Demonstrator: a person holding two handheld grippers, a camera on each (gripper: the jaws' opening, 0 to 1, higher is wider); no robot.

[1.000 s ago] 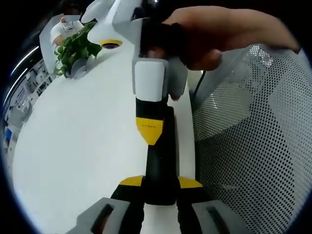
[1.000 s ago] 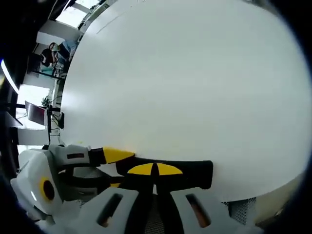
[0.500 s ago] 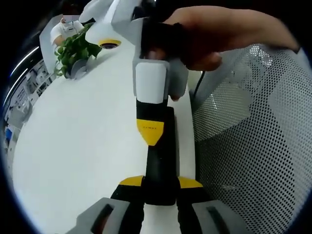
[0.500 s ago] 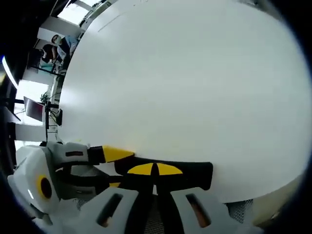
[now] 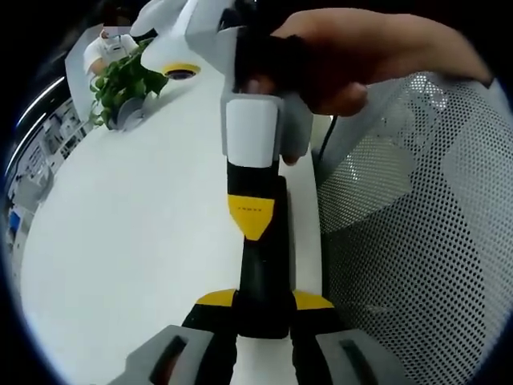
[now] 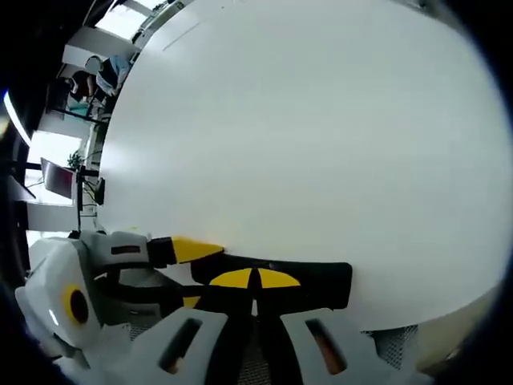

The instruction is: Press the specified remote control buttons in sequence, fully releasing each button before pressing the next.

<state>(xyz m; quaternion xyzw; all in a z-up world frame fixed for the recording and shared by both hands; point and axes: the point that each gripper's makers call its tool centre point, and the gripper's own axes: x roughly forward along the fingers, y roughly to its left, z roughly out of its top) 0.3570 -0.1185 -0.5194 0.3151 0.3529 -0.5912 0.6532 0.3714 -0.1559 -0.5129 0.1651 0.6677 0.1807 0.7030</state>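
Left gripper clamping remote, right gripper atop

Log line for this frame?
left gripper: shut on remote | right gripper: shut, tip at remote | surface: white table

No text, label, brand or number can be read in either view. The yellow tip of the right gripper, seen in the left gripper view, carries a tiny row of dark marks, too small to make out.
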